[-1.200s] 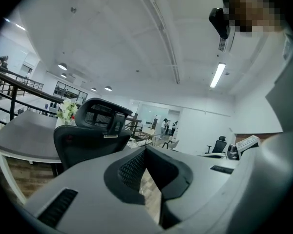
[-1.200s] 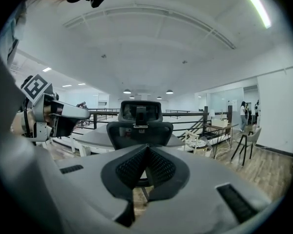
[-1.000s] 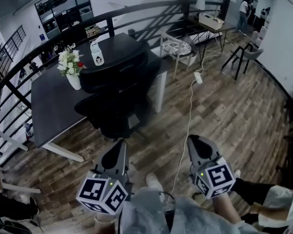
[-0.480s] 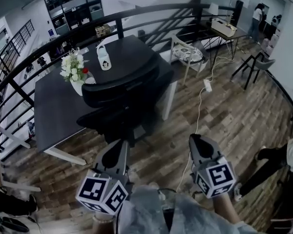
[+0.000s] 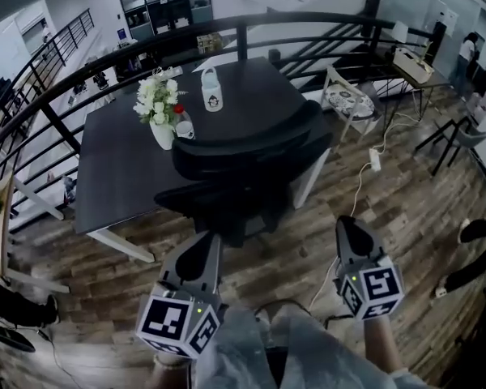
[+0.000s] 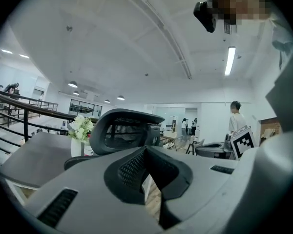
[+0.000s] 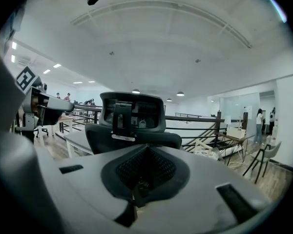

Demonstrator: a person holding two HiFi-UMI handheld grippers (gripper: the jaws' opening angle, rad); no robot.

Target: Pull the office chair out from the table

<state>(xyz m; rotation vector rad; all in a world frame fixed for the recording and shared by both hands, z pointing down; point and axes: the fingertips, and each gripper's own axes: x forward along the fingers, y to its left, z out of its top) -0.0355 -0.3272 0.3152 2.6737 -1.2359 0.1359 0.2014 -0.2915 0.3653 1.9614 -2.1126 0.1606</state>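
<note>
The office chair (image 5: 245,159) stands pushed in at the near edge of the counter (image 5: 117,177), its curved backrest turned toward us, and we judge the pull has not begun. The left tool (image 5: 208,239) and the right tool (image 5: 345,222) both hang short of the chair, touching nothing. Each has its 2 jaws closed together with nothing between them. To do this step well, we would bring both tools to the top of the backrest, 1 on each side of the headrest. We would part the jaws before contact, clamp on the rigid frame rather than the mesh, and draw straight back so the chair comes out without twisting. The backrest is black mesh stretched in a curved plastic frame, with a narrow headrest on a stem. The mesh is probably springy, so the frame should give the firmer hold. The counter top is dark, matte and flat on white legs, and it carries a white vase of flowers (image 5: 162,112) and a white bottle (image 5: 211,90) behind the chair. The wood-plank floor (image 5: 292,241) looks smooth, but a white power strip (image 5: 374,159) and its cable lie off to the right, where a chair base could snag.
</note>
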